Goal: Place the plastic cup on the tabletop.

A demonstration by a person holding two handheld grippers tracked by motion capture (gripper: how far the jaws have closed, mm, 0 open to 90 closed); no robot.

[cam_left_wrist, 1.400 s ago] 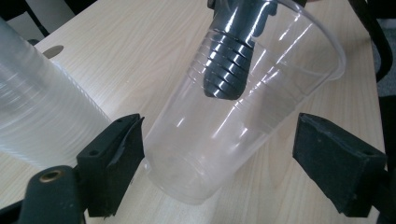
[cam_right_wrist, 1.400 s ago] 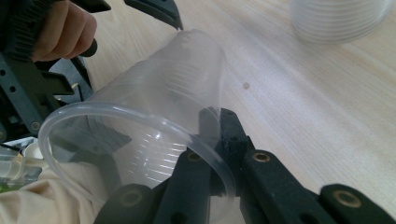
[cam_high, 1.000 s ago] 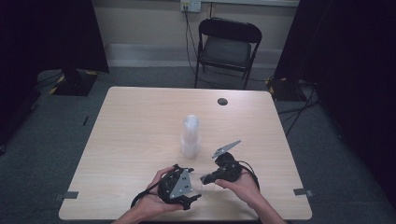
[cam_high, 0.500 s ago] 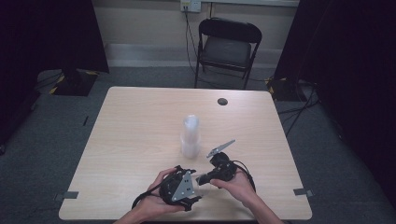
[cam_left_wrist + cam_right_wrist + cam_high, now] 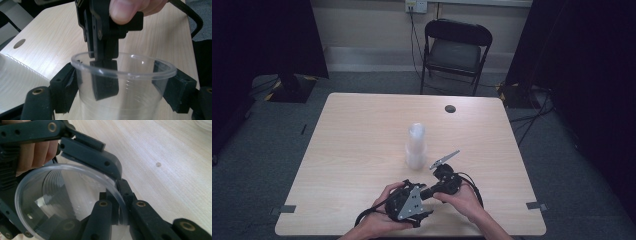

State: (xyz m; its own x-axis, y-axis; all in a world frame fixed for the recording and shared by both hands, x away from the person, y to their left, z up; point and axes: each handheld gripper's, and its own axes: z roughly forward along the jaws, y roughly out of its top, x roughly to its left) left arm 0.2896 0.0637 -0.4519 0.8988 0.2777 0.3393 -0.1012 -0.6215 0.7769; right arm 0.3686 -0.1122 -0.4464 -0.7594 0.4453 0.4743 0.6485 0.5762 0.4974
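A clear plastic cup [image 5: 125, 100] sits between the two jaws of my left gripper [image 5: 117, 75], which is shut on its sides just below the rim. My right gripper [image 5: 103, 62] comes down from above, one jaw inside the cup and one outside, pinching the far rim. In the right gripper view my right gripper [image 5: 120, 206] is shut on the rim of the cup [image 5: 62, 202], whose mouth faces the camera. From the high view, my left gripper [image 5: 409, 202] and right gripper [image 5: 443, 181] meet near the table's front edge, both in a person's hands.
A tall stack of clear cups [image 5: 415, 145] stands at the middle of the wooden table [image 5: 352, 130], just beyond the grippers, and lies at the left edge [image 5: 17, 82]. A dark round grommet [image 5: 450, 108] is near the far edge. A black folding chair [image 5: 454, 50] stands behind.
My right gripper has shifted a little left and toward the left gripper, and the two now meet at the cup. The cup stack has not moved.
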